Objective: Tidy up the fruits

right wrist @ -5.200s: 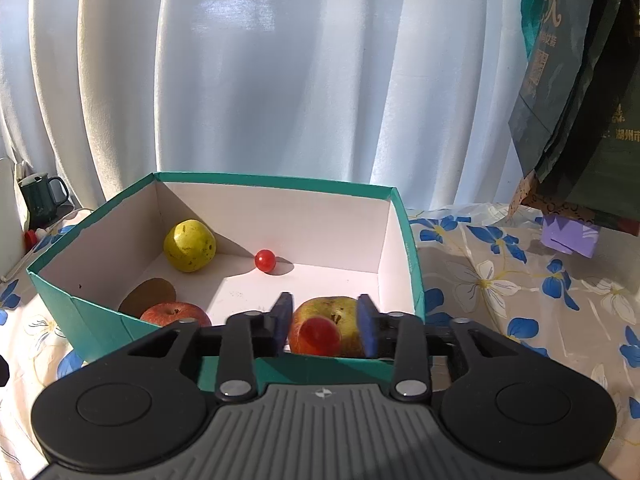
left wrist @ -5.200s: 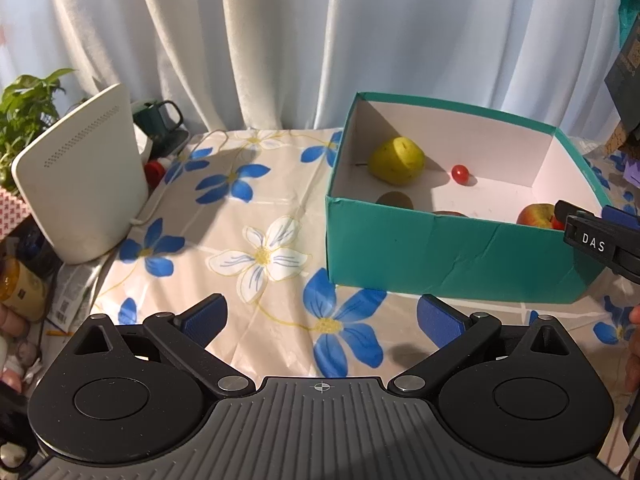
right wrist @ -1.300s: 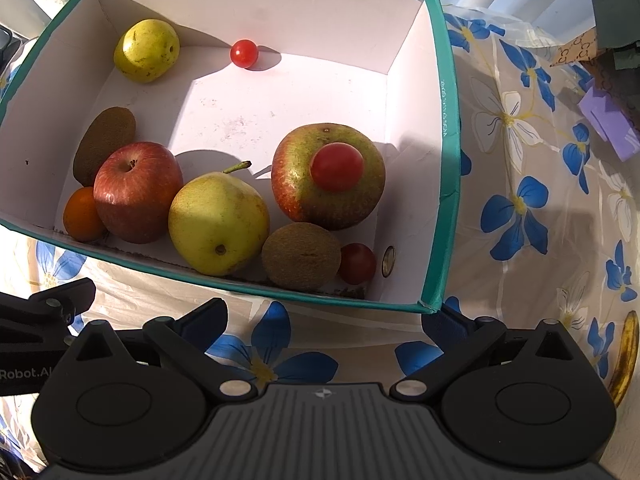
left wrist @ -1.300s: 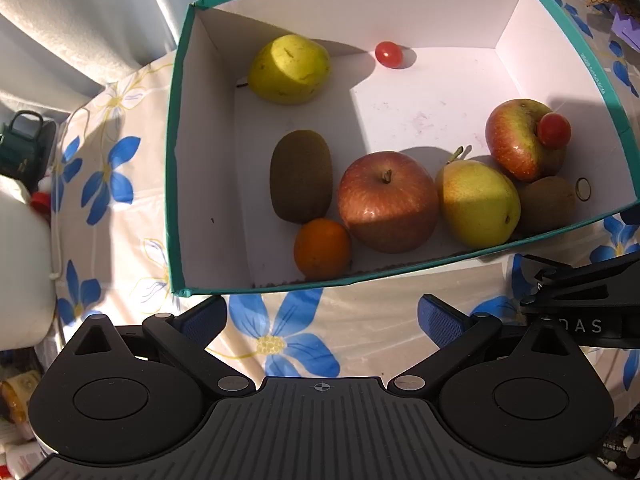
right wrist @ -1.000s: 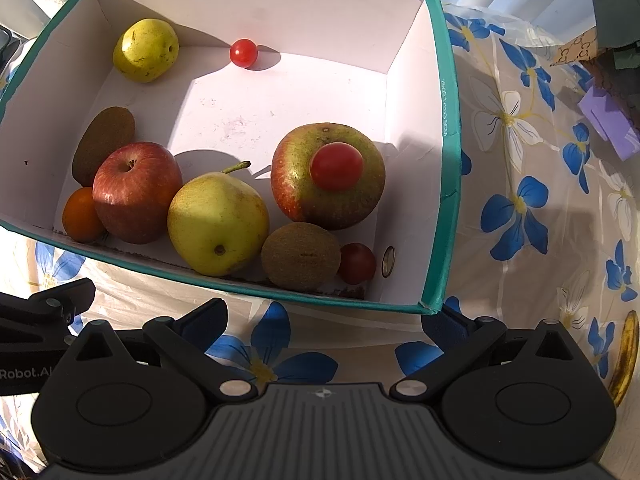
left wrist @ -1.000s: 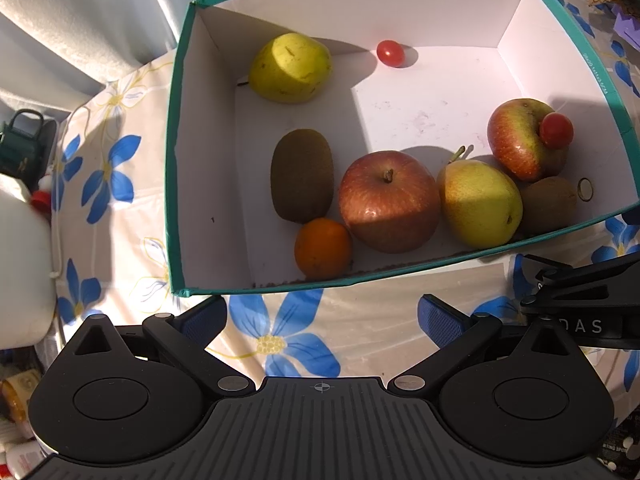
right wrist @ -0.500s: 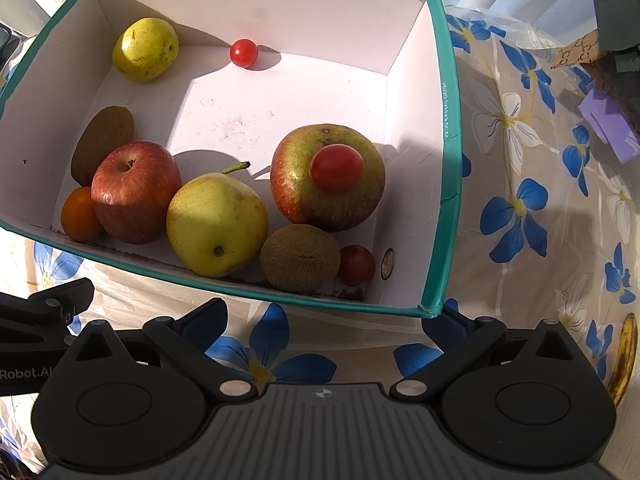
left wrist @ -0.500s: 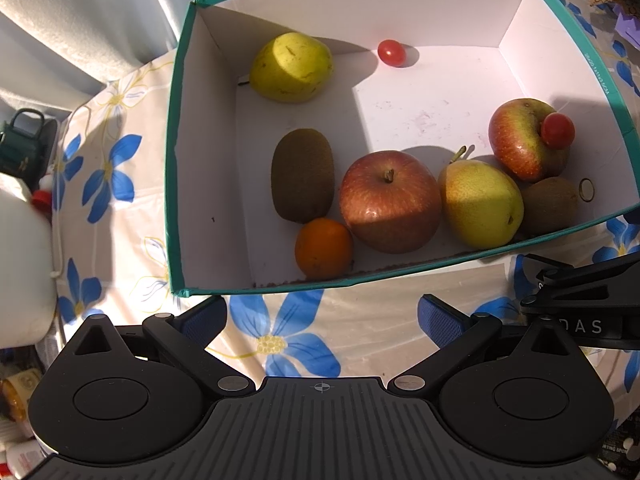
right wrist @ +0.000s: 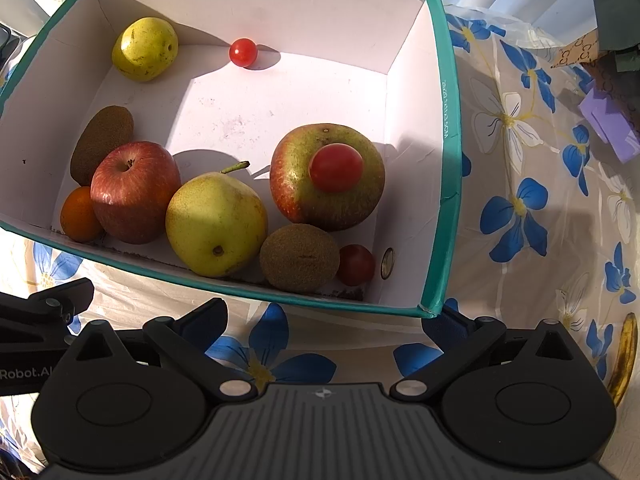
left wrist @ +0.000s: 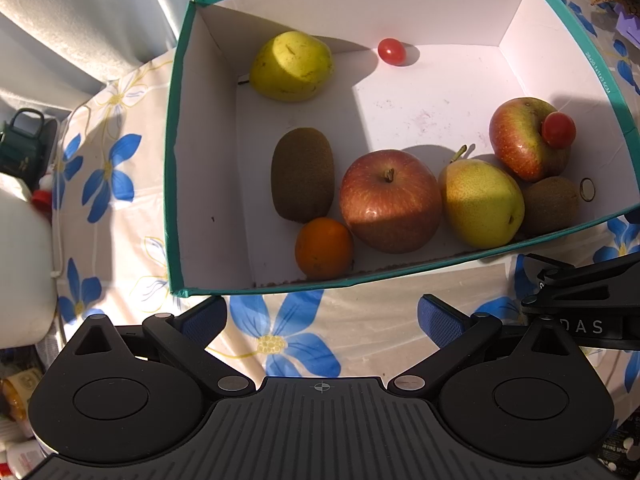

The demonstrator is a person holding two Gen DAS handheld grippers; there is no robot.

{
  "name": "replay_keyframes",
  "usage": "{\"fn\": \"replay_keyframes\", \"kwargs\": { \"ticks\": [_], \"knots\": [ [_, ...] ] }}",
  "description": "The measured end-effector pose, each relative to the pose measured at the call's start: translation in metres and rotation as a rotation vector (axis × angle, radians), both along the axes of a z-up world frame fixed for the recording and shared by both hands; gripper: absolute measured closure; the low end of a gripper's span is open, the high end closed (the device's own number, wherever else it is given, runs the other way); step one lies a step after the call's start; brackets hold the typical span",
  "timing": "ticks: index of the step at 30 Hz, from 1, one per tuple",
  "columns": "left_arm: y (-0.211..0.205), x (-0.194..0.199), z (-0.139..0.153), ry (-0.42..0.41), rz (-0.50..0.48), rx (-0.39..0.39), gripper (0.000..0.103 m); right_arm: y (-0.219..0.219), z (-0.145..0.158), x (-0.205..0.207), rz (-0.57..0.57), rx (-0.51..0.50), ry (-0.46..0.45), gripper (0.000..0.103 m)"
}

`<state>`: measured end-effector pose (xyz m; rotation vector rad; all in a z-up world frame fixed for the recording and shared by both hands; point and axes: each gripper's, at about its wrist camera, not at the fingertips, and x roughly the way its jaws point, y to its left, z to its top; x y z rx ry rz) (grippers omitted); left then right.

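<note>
L gripper [left wrist: 322,316]: hanging wide open, empty, near side of box [left wrist: 172,184].
R gripper [right wrist: 324,322]: gaping wide too, holding nothing.
Fruit: all sitting in box; cherry tomato [right wrist: 336,167] resting on apple [right wrist: 298,196], right side.
Far right on worktop [right wrist: 532,264]: poss. a banana [right wrist: 624,356], blurred.

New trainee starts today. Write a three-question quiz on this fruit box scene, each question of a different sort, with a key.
1. True or false: a cherry tomato sits on top of the red-green apple.
2. Multiple choice: which fruit lies against the near wall of the teal box, beside the red apple? A) a banana B) the orange C) a lemon
3. Fill in: the left gripper and the right gripper are both ____, holding nothing.

Key
1. True: it rests on the apple's upper side.
2. B: the orange touches the red apple by the near wall.
3. Open: both hover outside the box over the flowered tablecloth.
</note>
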<state>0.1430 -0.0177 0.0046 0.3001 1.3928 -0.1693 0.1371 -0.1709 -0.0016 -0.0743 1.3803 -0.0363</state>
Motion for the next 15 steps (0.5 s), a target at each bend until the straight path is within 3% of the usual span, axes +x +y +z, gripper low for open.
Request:
{"fn": "replay_keyframes", "kwargs": {
  "ticks": [15],
  "knots": [
    [-0.0001, 0.001, -0.002, 0.006, 0.003, 0.003, 0.0, 0.0001, 0.0, 0.0006, -0.001, 0.0, 0.001, 0.0]
  ]
}}
